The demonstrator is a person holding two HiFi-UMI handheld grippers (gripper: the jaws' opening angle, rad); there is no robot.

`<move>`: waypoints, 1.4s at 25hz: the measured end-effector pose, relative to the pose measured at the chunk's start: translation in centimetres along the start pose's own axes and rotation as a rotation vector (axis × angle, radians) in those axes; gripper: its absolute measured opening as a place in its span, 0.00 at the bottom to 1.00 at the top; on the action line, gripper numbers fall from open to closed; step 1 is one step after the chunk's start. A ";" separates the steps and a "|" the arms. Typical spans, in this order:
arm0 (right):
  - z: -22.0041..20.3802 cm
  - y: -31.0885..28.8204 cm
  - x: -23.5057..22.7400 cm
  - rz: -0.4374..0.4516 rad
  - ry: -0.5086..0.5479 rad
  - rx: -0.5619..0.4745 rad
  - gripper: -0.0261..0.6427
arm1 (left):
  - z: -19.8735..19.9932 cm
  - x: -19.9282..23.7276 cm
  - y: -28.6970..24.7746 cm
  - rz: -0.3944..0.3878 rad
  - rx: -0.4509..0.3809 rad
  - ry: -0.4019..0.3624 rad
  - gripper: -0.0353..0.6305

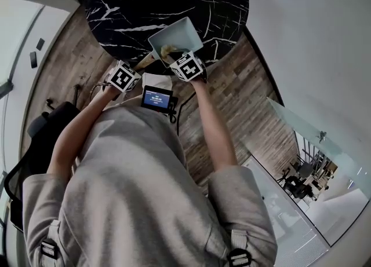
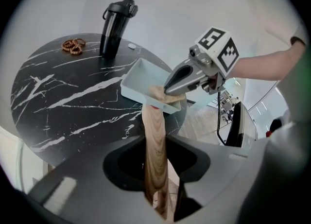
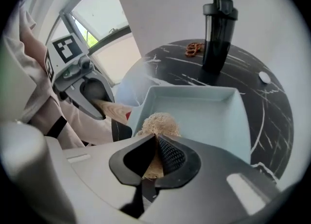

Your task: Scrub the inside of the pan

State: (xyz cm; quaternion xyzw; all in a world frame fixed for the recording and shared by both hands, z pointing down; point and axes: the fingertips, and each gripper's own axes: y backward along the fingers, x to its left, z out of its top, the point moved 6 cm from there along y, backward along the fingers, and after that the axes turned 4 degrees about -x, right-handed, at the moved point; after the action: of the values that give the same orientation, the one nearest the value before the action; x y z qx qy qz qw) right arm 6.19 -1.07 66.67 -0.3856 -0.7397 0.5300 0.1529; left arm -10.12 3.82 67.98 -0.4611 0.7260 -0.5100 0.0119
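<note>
**Scrubbing at its outset.** Your left gripper (image 3: 99, 105), jaws part-way apart, clamps the wooden handle (image 2: 155, 155) of the pale blue square pan (image 3: 204, 111). The pan lies at the near edge of the black marble desk (image 2: 63, 106). Your right gripper (image 3: 156, 138) is closed tight on a fibrous scrubbing pad (image 3: 158, 122), which sits in the pan's near corner. The floor of the pan shows no suds or scrub marks, so most of the inside probably remains to be scrubbed.

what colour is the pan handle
Light brown wood grain; the pan handle shows best in the left gripper view.
</note>
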 end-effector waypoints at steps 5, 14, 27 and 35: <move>0.9 3.5 -3.2 -0.150 0.023 -0.065 0.08 | -0.1 0.0 0.1 -0.001 0.004 -0.008 0.24; -2.1 1.8 -9.1 -0.317 0.024 0.120 0.08 | 0.0 0.1 0.2 0.004 0.009 -0.012 0.24; -0.5 -1.0 -3.8 -0.173 -0.075 0.059 0.08 | -0.1 0.2 0.3 0.010 0.016 -0.009 0.24; 0.3 -2.4 -0.3 -0.074 -0.106 0.048 0.08 | -0.1 0.3 0.2 0.013 0.014 -0.008 0.24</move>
State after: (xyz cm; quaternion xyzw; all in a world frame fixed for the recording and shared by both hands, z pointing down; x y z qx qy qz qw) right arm 5.24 -1.83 68.79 -0.3257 -0.7474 0.5613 0.1421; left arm -10.47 3.67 67.99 -0.4585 0.7252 -0.5132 0.0215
